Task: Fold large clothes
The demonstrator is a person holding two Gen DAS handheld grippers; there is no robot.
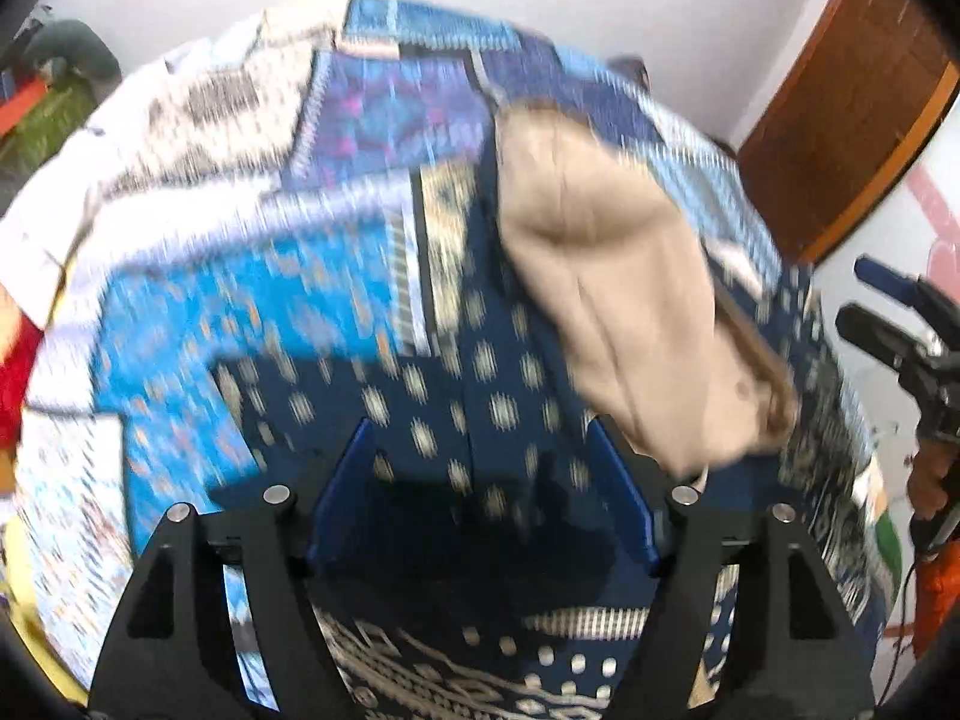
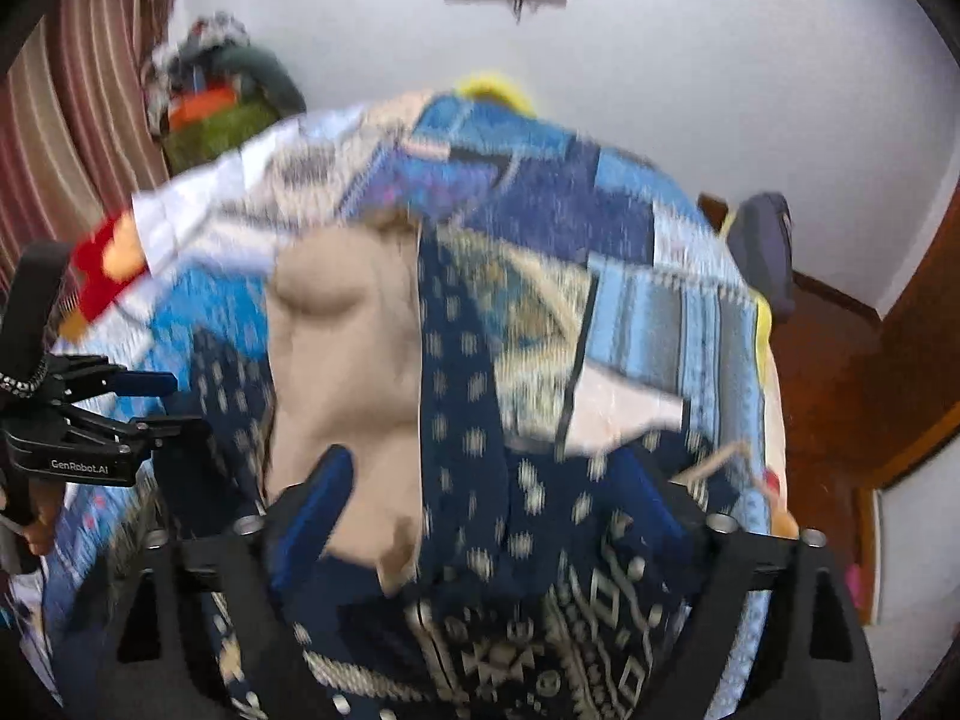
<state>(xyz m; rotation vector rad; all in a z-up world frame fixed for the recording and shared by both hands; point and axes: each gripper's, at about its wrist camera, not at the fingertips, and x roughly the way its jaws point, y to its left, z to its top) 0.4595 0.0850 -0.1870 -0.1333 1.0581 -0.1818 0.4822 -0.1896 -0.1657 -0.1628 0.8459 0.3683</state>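
Note:
A beige garment (image 1: 618, 276) lies crumpled on a blue patchwork bedspread (image 1: 252, 300), blurred by motion. In the left wrist view my left gripper (image 1: 480, 429) is open above the dark blue patterned cloth, left of the garment's near end, with nothing between its blue fingers. My right gripper (image 1: 870, 300) shows at the right edge. In the right wrist view the right gripper (image 2: 486, 462) is wide open over the beige garment (image 2: 348, 348). Its near end reaches between the jaws by the left finger (image 2: 318, 504), with no pad pressing on it. The left gripper (image 2: 162, 405) is at the left.
The bedspread (image 2: 630, 312) covers a bed. A pile of clothes (image 2: 222, 102) sits by a striped curtain (image 2: 72, 138) at the back left. A dark padded object (image 2: 768, 252) and a wooden door (image 1: 852, 102) stand to the right. A red and orange cloth (image 2: 108, 264) lies at the bed's left edge.

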